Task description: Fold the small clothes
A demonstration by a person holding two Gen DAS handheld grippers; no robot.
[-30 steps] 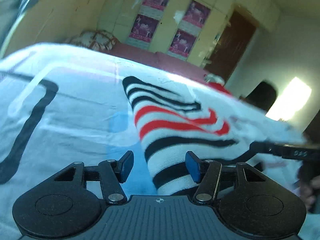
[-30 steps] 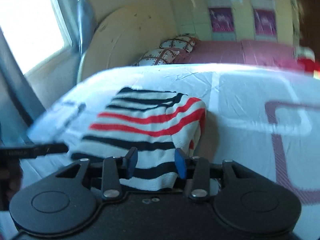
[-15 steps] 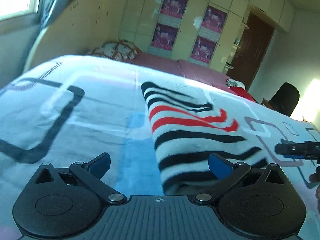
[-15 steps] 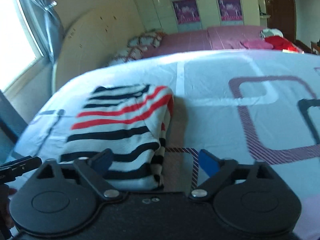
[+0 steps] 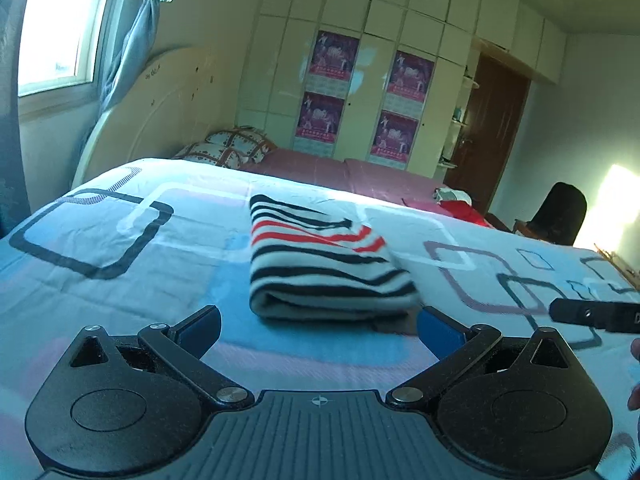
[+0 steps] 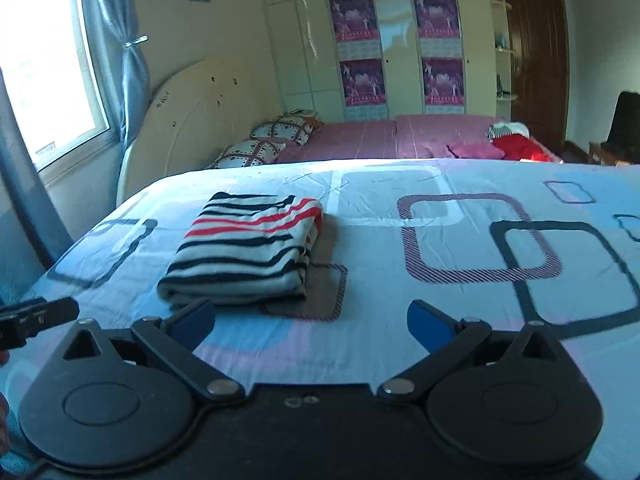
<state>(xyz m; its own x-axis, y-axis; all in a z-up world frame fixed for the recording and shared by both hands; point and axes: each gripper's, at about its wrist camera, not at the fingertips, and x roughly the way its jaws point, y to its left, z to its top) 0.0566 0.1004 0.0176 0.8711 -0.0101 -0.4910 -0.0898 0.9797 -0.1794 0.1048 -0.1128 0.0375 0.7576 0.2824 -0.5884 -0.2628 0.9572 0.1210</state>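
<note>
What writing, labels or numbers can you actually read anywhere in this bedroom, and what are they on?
None can be read for certain.
Purple posters on the wardrobe doors: lines of print, too small and blurred.
Headboard: a small dark mark like lettering, illegible.
Black gripper part at the edge: a letter cut off by the frame, unreadable.
Striped garment and patterned bed sheet: no text.
</note>
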